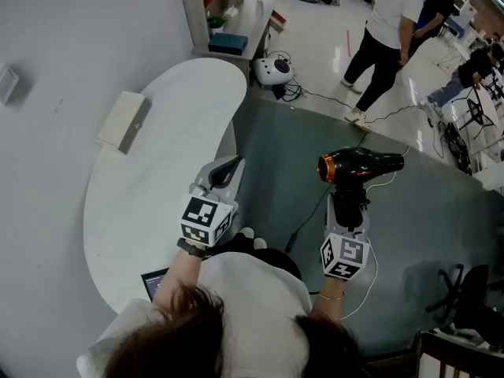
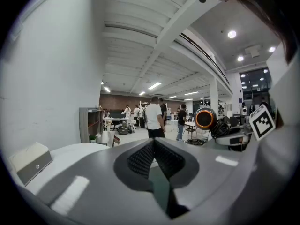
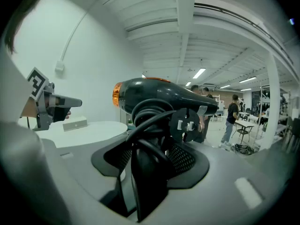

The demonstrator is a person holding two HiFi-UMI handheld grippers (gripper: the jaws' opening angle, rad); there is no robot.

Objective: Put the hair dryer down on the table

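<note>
Currently my right gripper [image 1: 349, 201] clamps the dryer [image 1: 362, 165] by its handle, aloft to the right of the worktop [image 1: 157, 179]; left gripper [image 1: 227, 168] jaws together, empty. I should carry it over, lower it level, then release.

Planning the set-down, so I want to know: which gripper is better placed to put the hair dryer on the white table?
Right. The right gripper grips the hair dryer by its handle, beside the table. The left gripper is at the table's edge, but shut and empty.
</note>
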